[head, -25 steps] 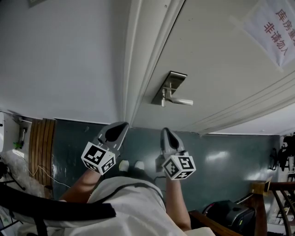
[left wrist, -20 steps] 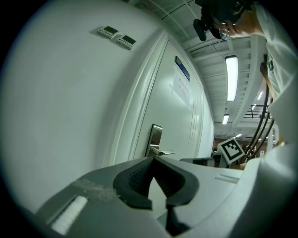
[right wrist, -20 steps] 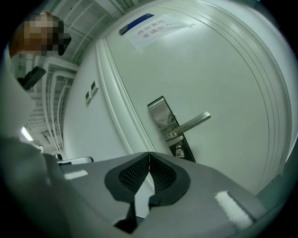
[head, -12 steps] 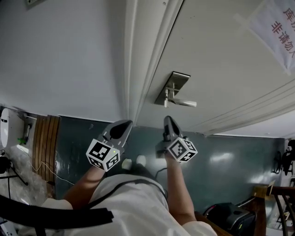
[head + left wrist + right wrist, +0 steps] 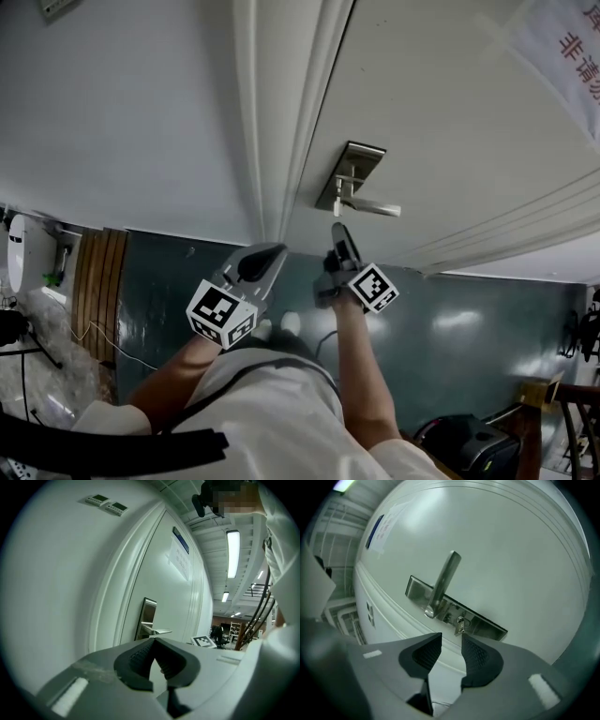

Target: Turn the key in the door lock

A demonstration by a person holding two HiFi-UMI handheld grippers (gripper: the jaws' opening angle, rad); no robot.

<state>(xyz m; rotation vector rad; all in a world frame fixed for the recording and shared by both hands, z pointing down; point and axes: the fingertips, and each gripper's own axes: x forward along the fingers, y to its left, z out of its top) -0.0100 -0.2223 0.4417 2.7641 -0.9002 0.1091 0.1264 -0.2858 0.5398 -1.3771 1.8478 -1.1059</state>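
Although the white door [image 5: 450, 103] with its steel lock plate [image 5: 354, 173] and lever handle [image 5: 375, 208] is close ahead, the turn looks not yet begun. The right gripper [image 5: 447, 637] faces the plate; its jaws have just been opening and nothing is between them. The left gripper [image 5: 154, 641], at its 9 o'clock in the head view, is pinched closed and empty. The keyhole is the only holder, and the key [image 5: 460, 624] sits in it at 1 o'clock of the right tips. Gripping and twisting remain.

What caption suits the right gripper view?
Right gripper, jaws just opened and empty, faces the key in the lock plate beside the handle.
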